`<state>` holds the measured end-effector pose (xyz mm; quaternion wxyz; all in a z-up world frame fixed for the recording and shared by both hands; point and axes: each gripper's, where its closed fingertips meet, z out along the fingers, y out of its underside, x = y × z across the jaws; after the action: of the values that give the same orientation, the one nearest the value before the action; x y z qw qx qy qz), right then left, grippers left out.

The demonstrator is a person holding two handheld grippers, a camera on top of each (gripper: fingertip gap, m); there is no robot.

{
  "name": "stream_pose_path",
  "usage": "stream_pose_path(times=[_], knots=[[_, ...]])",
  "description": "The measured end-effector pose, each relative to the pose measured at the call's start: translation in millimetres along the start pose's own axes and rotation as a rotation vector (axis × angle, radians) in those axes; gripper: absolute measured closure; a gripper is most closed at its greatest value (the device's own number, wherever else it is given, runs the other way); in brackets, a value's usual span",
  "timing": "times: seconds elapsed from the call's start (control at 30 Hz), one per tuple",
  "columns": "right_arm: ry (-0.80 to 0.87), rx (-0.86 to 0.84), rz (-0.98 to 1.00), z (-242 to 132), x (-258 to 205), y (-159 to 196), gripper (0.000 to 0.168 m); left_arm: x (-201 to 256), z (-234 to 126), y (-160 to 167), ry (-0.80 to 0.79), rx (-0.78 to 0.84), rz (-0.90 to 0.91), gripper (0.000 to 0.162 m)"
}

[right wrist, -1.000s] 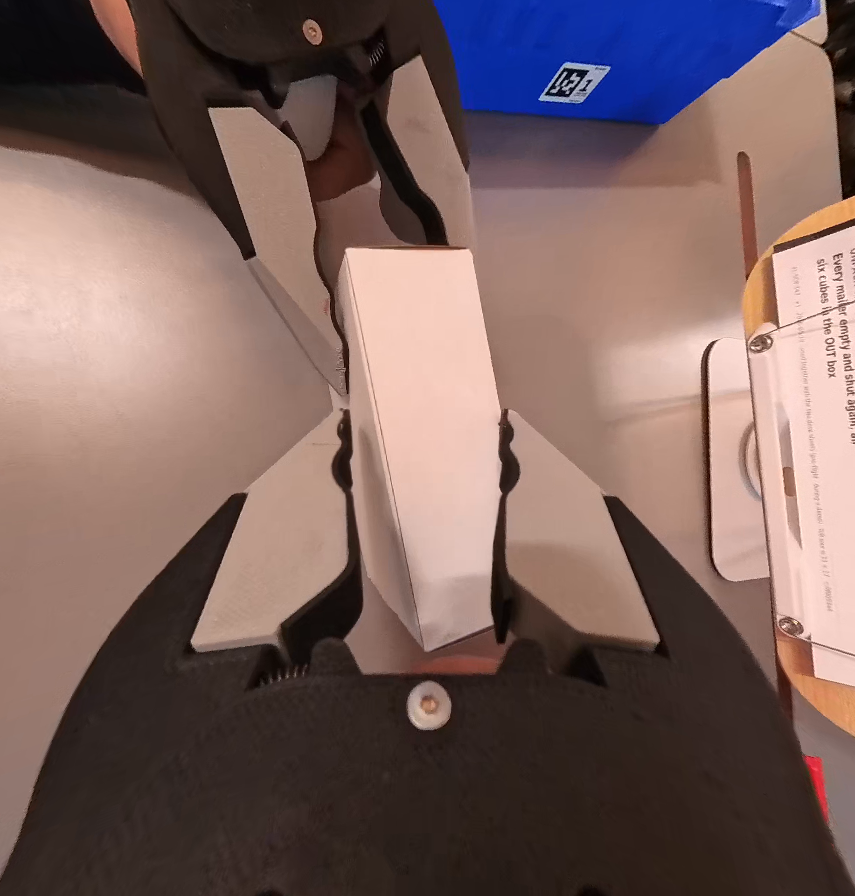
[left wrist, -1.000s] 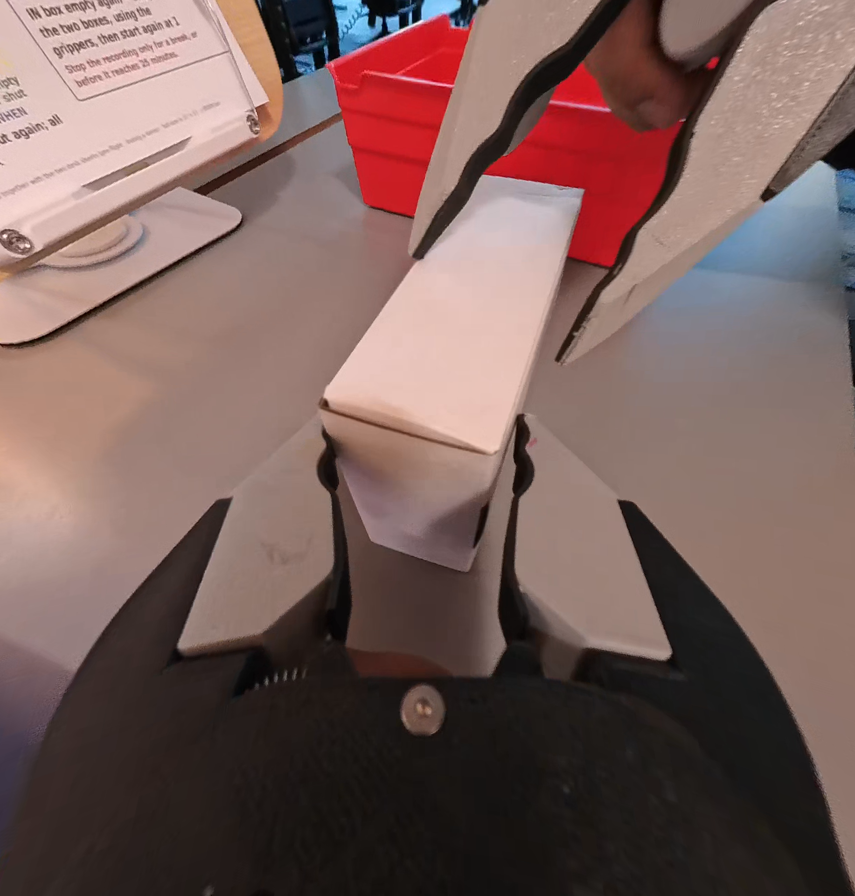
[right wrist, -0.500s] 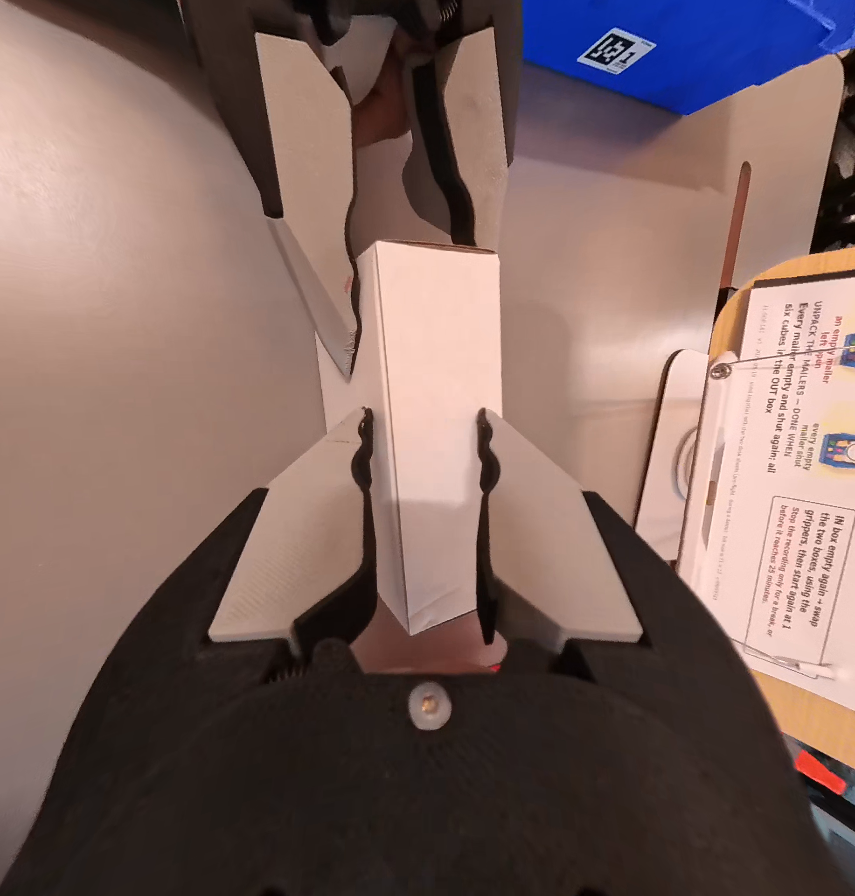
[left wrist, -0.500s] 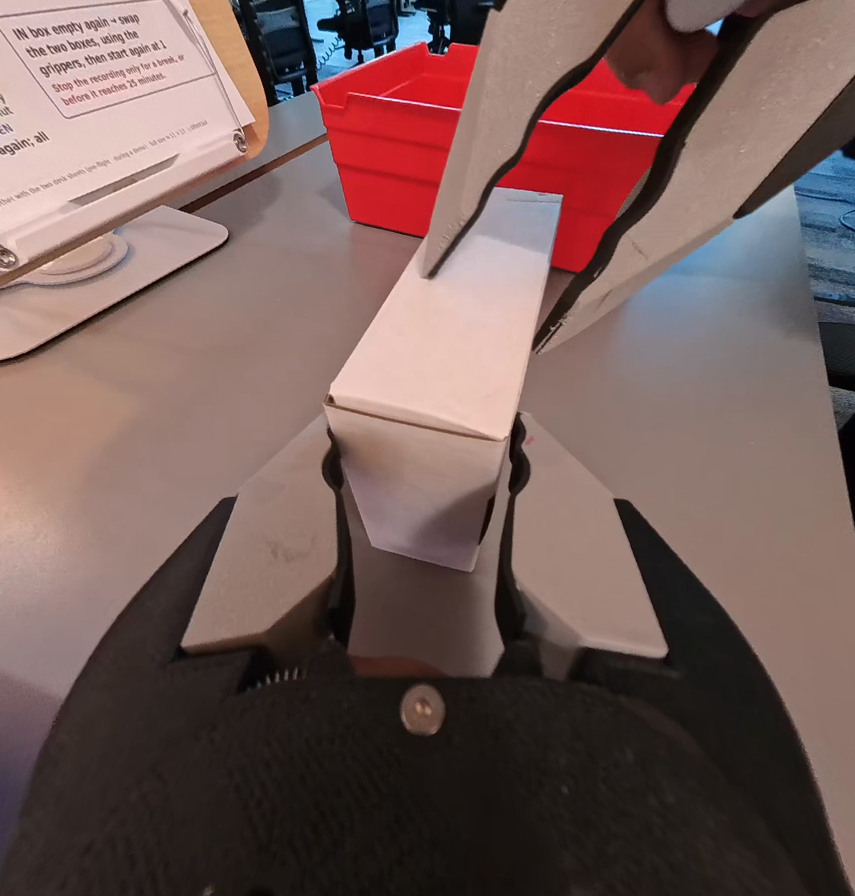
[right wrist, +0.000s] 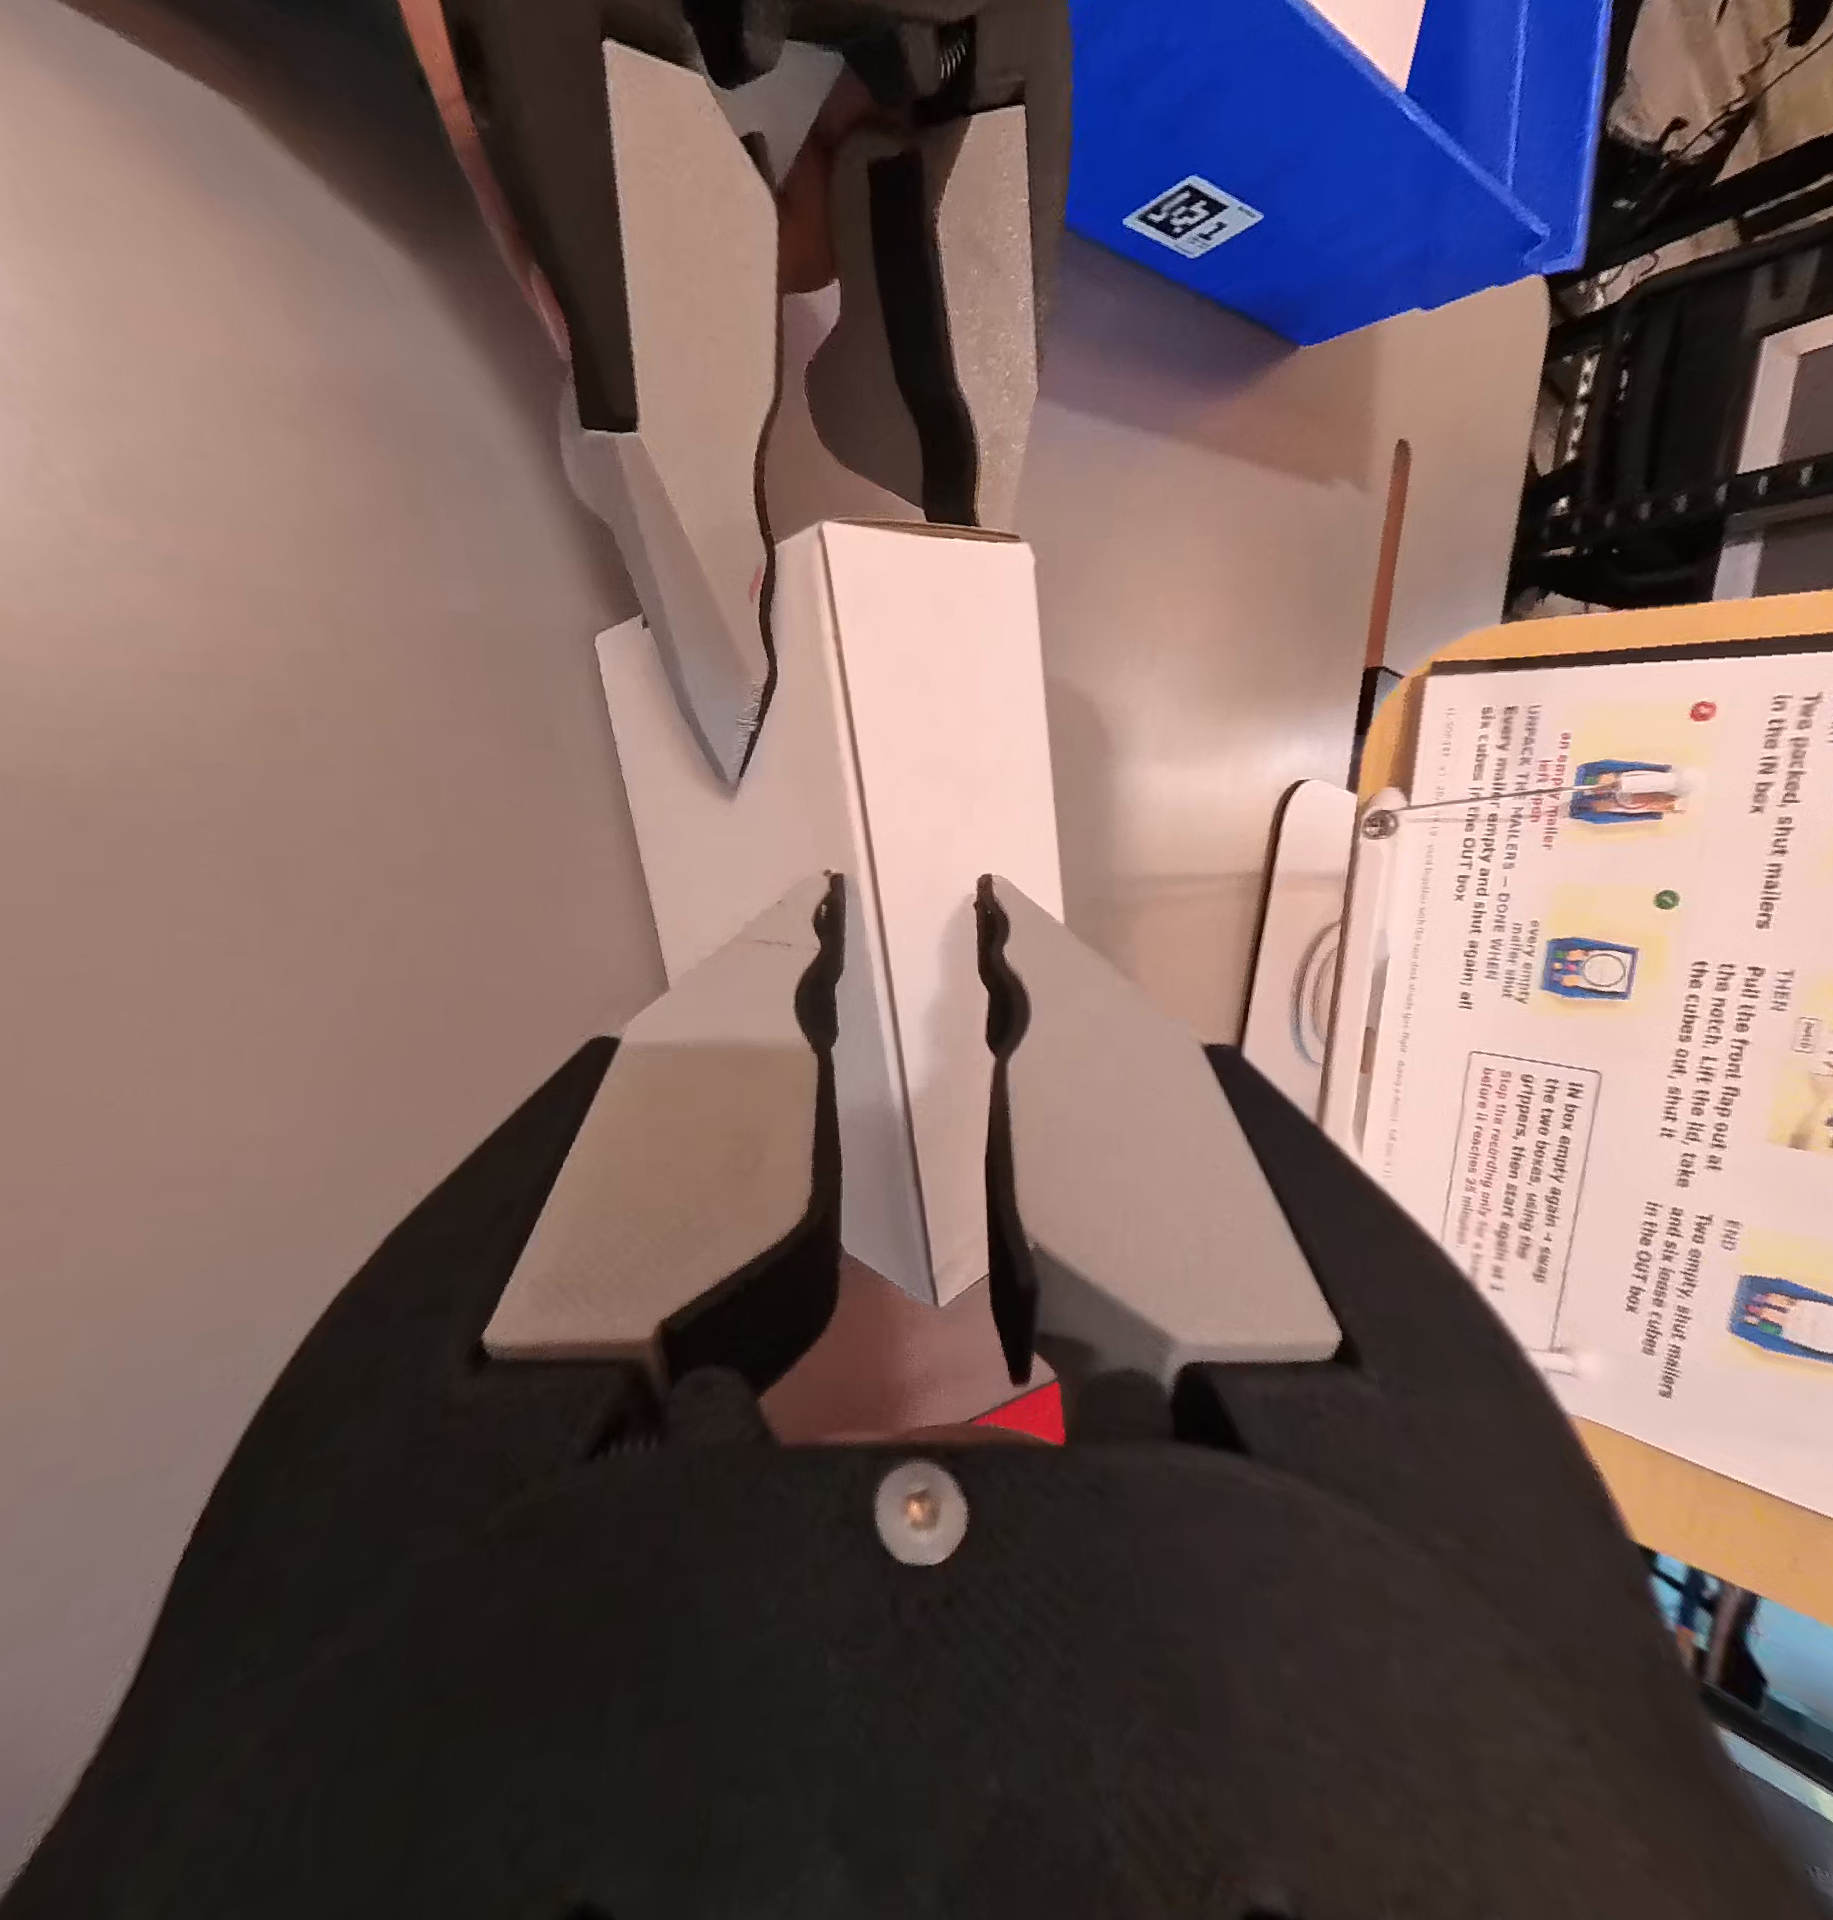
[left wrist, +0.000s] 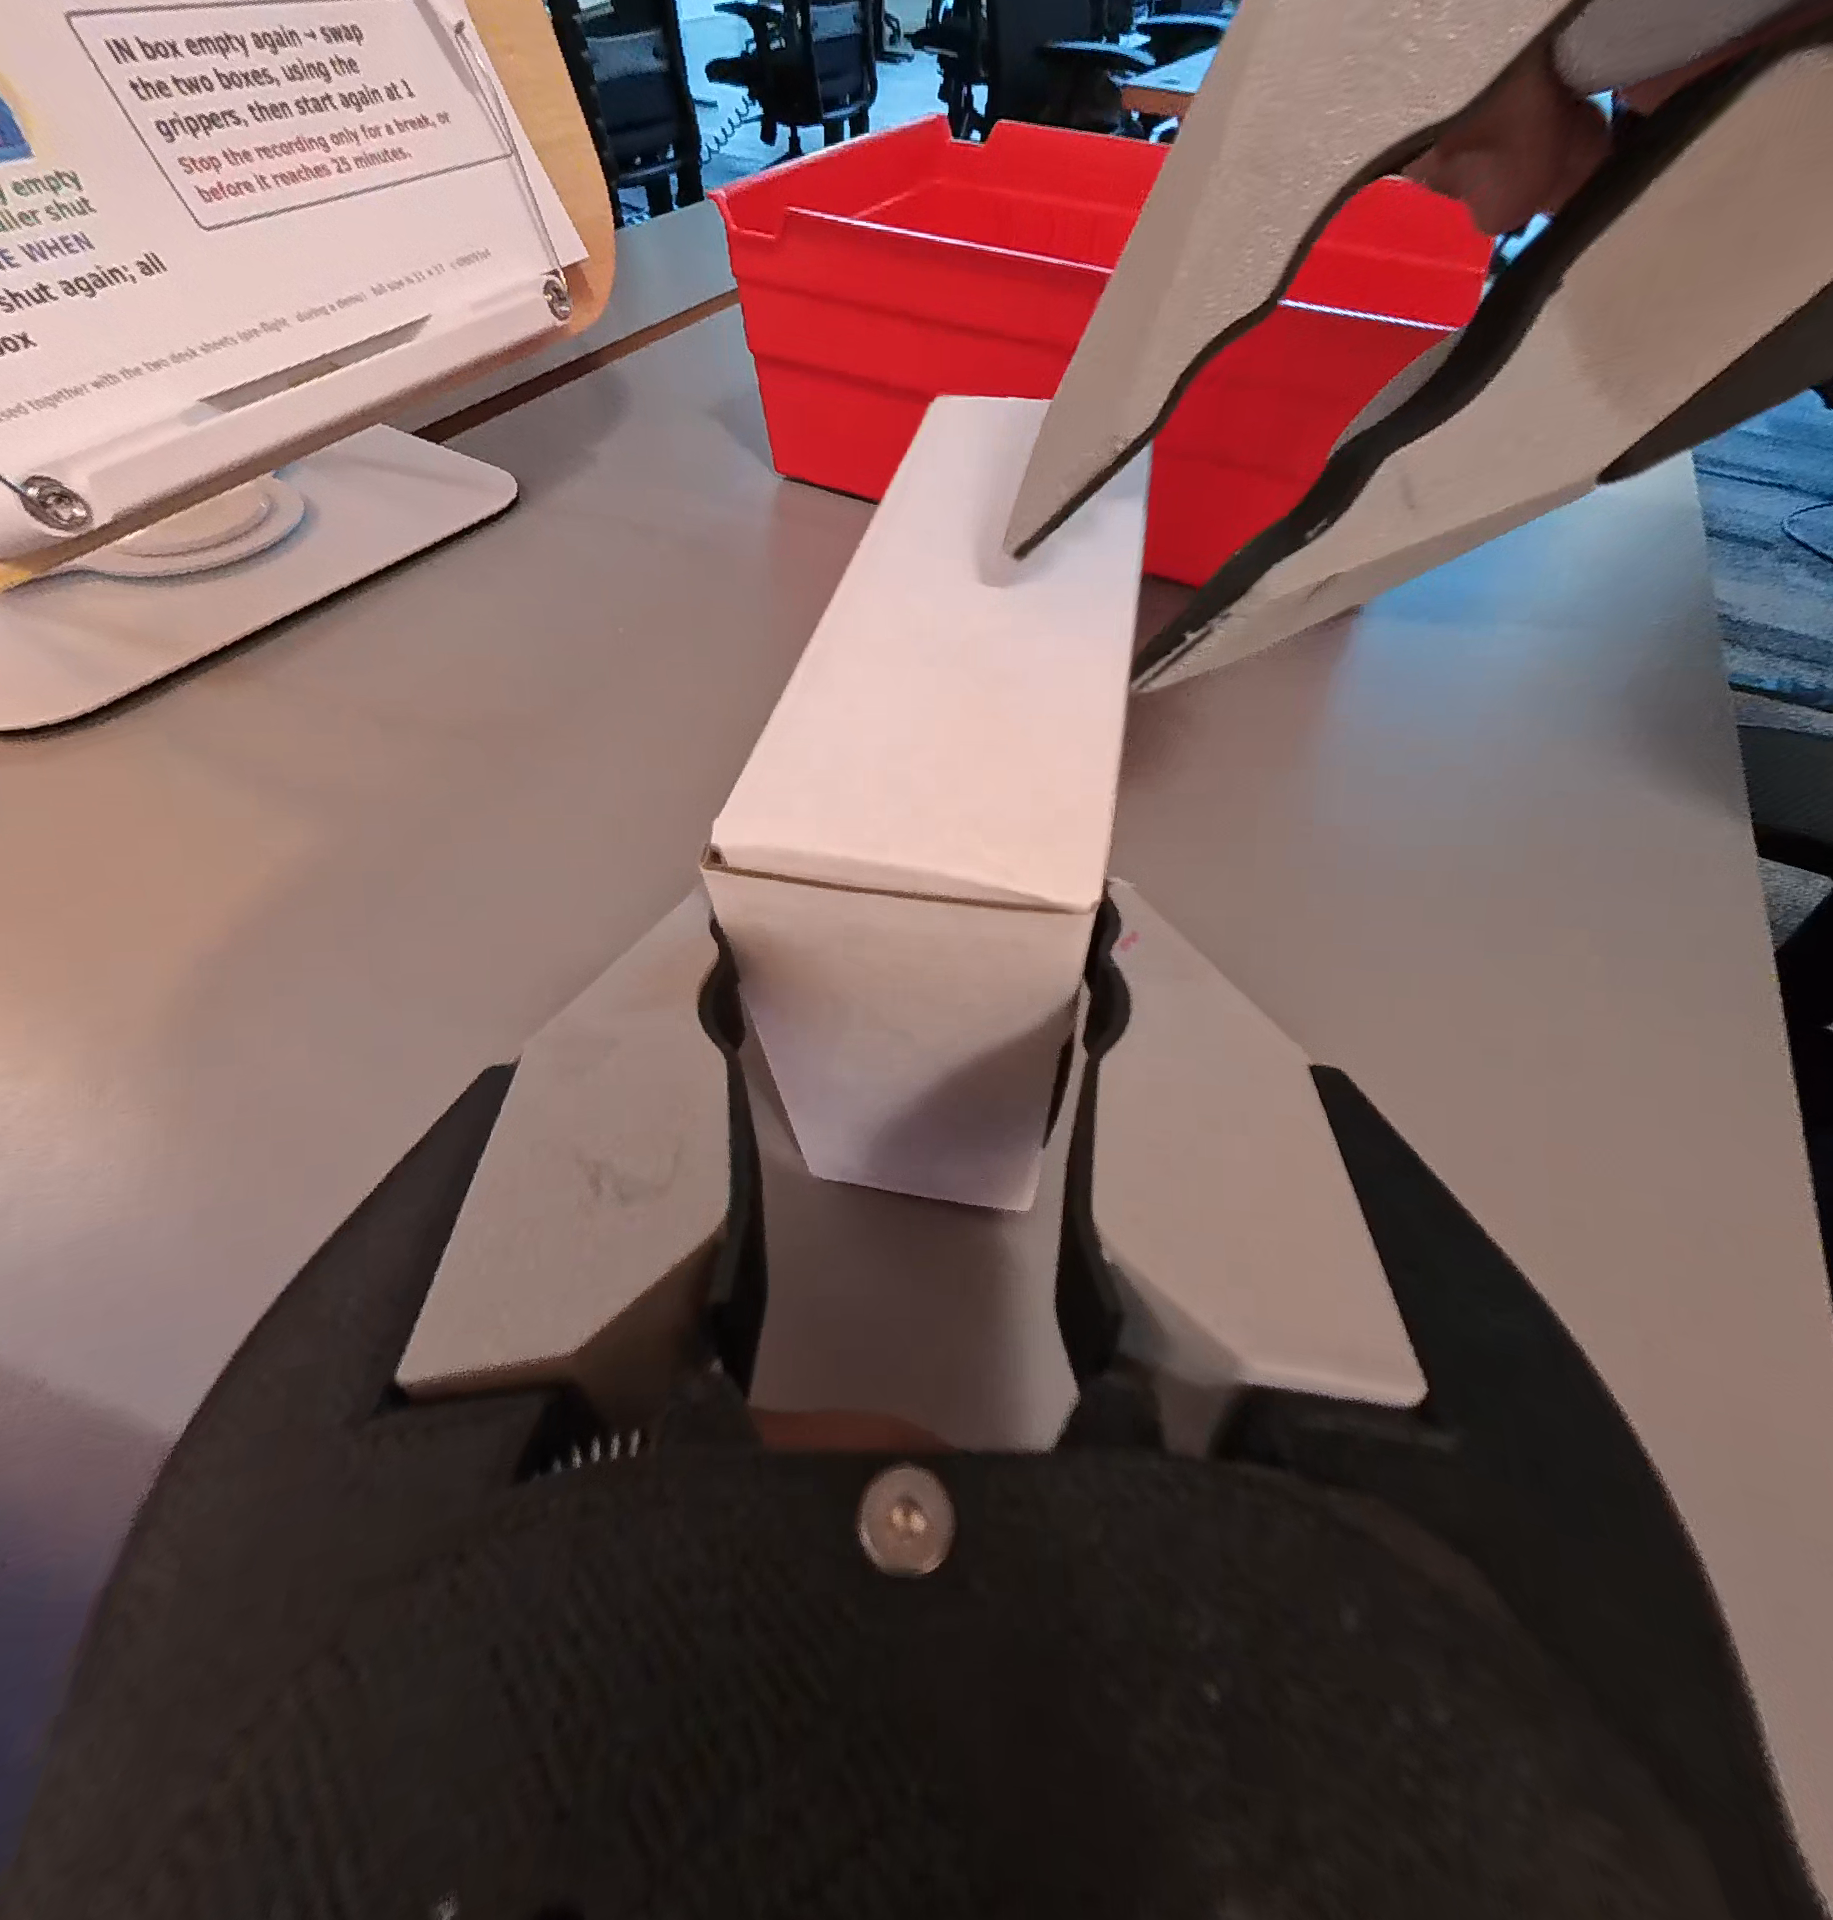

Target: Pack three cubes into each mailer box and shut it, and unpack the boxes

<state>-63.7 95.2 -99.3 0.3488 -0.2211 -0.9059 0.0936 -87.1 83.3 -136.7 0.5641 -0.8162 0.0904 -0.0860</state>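
A long white mailer box, shut, lies on the grey table. My left gripper is shut on its near end, with a finger pressed against each side. My right gripper comes in from the upper right at the box's far end. Its jaws stand narrowly apart. One fingertip rests on the box's top face and the other lies beside its right side. In the right wrist view my right gripper sits over a long edge of the box, and my left gripper holds the far end. No cubes show.
A red bin stands just behind the box. A blue bin stands behind my left gripper. An instruction sheet on a white stand is at the left, and it also shows in the right wrist view. The table edge runs along the right. The gap from one gripper's tips to the other's is roughly 5 cm.
My right gripper's jaws have narrowed from straddling the whole box, and it has tilted over. One fingertip has moved onto the box's top face. My left gripper has kept its hold.
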Motion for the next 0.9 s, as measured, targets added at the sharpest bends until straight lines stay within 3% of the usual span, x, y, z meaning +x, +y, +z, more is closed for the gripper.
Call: stream_pose_path(times=[0.03,0.2,0.4,0.7,0.9], knots=[[0.006,-0.002,-0.008,-0.1,-0.6,-0.2,0.148,-0.2,0.0,0.1,0.000,-0.001,-0.004,0.097],[0.011,0.036,0.013,-4.3,1.1,-1.4,0.162,-1.9,-0.2,0.3,-0.016,-0.003,0.001,0.097],[0.013,0.043,0.033,-4.3,4.4,0.1,0.150,-1.2,0.2,0.6,-0.018,-0.002,0.012,0.097],[0.239,-0.064,-0.215,-10.0,16.2,-6.3,0.122,-0.7,-0.2,1.5,-0.019,-0.014,0.036,0.098],[0.242,-0.045,-0.214,-10.3,13.2,-8.1,0.137,-1.5,-2.6,2.2,-0.021,-0.016,0.029,0.098]])
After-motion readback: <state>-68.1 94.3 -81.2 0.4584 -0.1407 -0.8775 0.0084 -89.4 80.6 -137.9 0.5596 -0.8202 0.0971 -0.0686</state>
